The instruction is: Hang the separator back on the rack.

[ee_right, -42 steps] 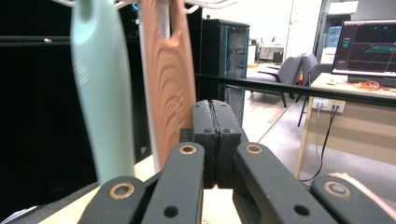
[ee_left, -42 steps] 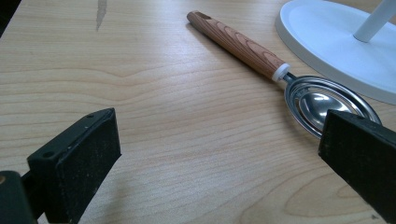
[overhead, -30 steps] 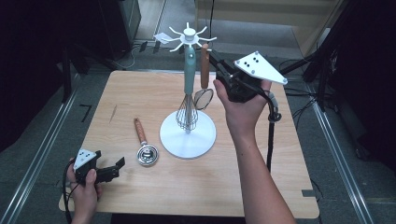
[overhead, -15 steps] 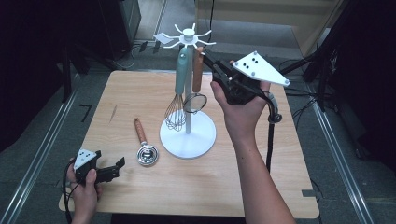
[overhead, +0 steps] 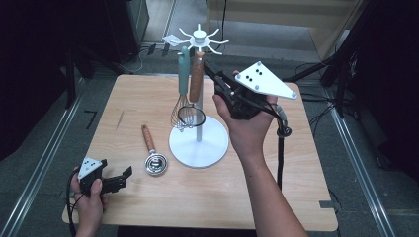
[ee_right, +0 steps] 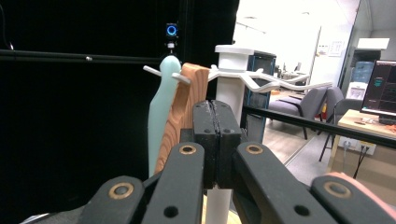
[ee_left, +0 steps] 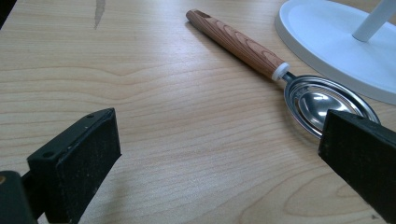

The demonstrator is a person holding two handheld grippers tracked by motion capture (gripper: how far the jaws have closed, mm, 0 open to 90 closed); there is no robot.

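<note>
A white utensil stand (overhead: 212, 145) rises from the table's middle, with hook arms at its top (ee_right: 261, 81). From the hooks hang a teal-handled whisk (overhead: 183, 74) (ee_right: 161, 121) and a wooden-handled utensil (overhead: 196, 74) (ee_right: 184, 107) with a dark ring at its lower end. My right gripper (overhead: 210, 70) (ee_right: 216, 135) is shut with nothing between its jaws, its tips right beside the wooden handle near the top of the stand. A wooden-handled metal spoon (overhead: 150, 150) (ee_left: 243, 46) lies left of the stand's base (ee_left: 327, 42). My left gripper (overhead: 123, 178) (ee_left: 219, 154) rests open at the front left, just short of the spoon's bowl.
The wooden table (overhead: 276, 197) has bare room at the front and the right. Dark floor and metal rails (overhead: 49, 148) run along both sides. A cable (overhead: 280, 148) hangs from the right gripper along the forearm.
The right gripper has moved left along the top of the stand. Both hanging utensils have swung round to the left with it. The left gripper has stayed put.
</note>
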